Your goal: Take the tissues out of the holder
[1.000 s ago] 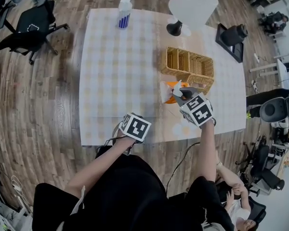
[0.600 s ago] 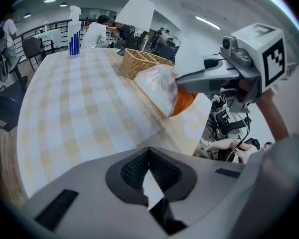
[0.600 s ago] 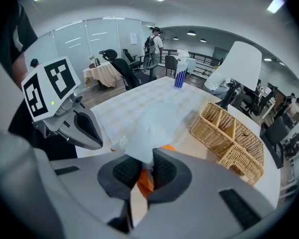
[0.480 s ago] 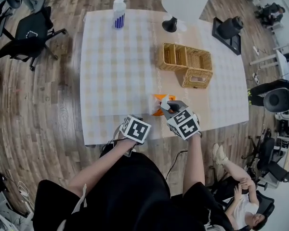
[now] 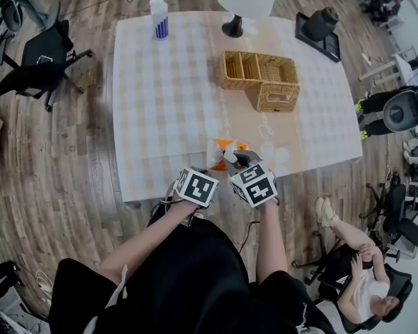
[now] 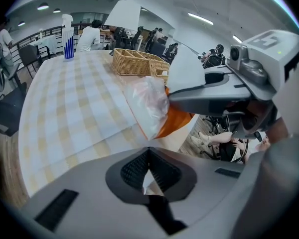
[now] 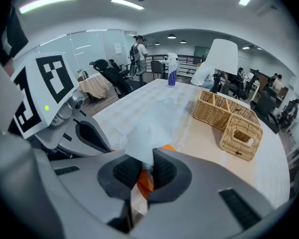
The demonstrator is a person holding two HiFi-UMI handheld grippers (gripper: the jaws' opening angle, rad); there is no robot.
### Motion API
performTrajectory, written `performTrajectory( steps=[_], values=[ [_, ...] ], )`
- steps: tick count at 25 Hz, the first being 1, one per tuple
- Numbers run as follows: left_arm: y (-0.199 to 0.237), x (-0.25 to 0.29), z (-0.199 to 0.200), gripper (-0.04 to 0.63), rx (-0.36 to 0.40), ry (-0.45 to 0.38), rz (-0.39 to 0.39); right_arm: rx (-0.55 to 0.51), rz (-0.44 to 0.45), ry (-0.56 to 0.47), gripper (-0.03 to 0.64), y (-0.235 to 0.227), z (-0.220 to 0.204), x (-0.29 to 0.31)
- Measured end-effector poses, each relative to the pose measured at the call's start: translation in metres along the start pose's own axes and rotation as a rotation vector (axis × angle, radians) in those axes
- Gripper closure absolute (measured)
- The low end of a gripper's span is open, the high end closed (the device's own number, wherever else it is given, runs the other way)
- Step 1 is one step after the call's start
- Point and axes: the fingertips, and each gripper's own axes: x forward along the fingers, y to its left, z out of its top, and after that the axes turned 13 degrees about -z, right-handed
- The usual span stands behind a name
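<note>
Right gripper: jaws nearly together, clamped on a crumpled white tissue that sticks up from a soft orange plastic tissue pack. Orange shows just below the pads in the right gripper view.

The pack is at the near edge of the bench, which has a pale checked cloth. From the left gripper view it hangs tilted from the right gripper, with clear wrap above and orange below. Cannot tell whether its lower corner touches the cloth.

Left gripper: pads meet at the tips, with nothing between them. It sits just beside the right gripper, on the person's side of the pack, at the bench edge.

Woven wicker holder: an open basket with several compartments, plus a smaller wicker box with an oval slot touching its near right corner. It stands well apart from the pack, further in on the bench.

Far edge of the bench:
- white spray bottle with blue label, left
- white lamp on a black base, centre
- black device, right corner

Black office chairs on the wood floor to the left.
</note>
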Motion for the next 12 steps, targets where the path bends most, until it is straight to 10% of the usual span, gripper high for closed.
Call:
performTrajectory(
  steps=[12],
  values=[
    [-0.033,-0.011,-0.054,0.595,-0.004,-0.030,0.033,0.142,-0.092,-0.052,0.584,0.034,-0.028,-0.043]
  ],
)
